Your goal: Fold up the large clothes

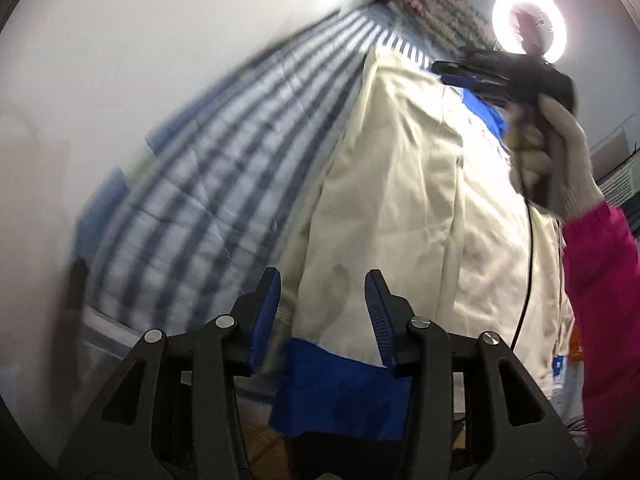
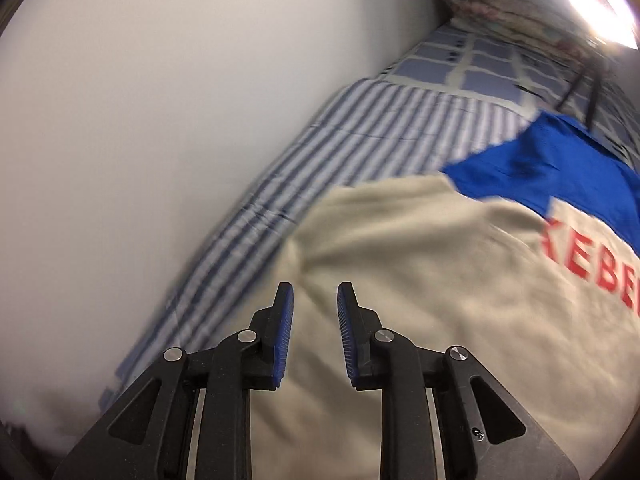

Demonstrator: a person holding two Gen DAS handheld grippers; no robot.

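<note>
Garment: cream jacket with blue panels and red lettering lay spread along the bed, beside the white wall
Handling: judged soft, limp and light; likely to sag and crease when lifted, so best taken by hems or corners
Left tool: jaws spread over the near blue hem, nothing pinched
Right tool: jaws parted a little above cream cloth, gripping nothing
Right hand: gloved, pink sleeve, at the far blue collar end
Blur: both views smeared

Both wrist views down onto garment
</note>
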